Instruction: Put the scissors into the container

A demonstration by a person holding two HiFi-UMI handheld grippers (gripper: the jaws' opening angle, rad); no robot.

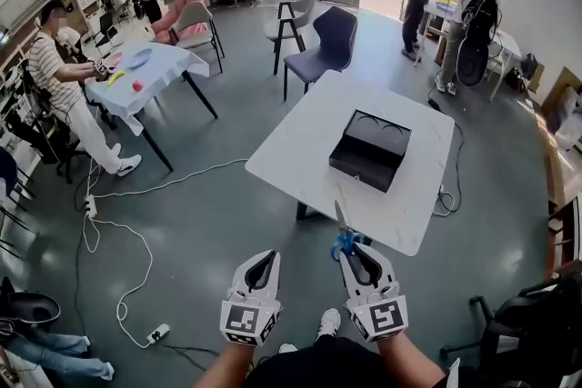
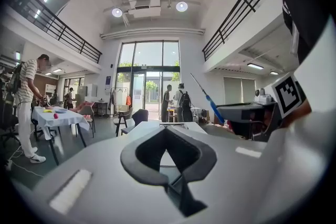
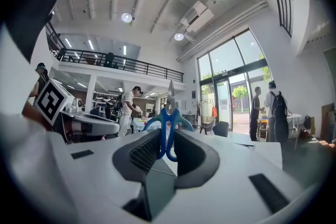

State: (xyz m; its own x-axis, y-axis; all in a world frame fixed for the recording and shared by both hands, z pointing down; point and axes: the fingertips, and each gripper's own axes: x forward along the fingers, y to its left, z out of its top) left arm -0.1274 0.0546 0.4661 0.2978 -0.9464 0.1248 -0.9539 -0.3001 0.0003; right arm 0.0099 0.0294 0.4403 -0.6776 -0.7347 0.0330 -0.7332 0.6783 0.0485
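Observation:
The scissors (image 1: 343, 234) have blue handles and a grey blade pointing up and away from me. My right gripper (image 1: 355, 257) is shut on the handles, which sit between its jaws (image 3: 168, 126) in the right gripper view. The black container (image 1: 368, 150) lies open-topped on the white table (image 1: 300, 141), beyond and slightly right of the scissors. My left gripper (image 1: 262, 271) hangs beside the right one, shut with nothing in it, its tips meeting (image 2: 167, 130). In the left gripper view the scissors (image 2: 208, 100) stick up at the right.
The table's near edge is just ahead of both grippers. Dark chairs (image 1: 332, 36) stand behind the table. A person works at a second white table (image 1: 150, 68) far left. Cables and a power strip (image 1: 156, 333) lie on the floor at left. My shoe (image 1: 329, 321) shows below.

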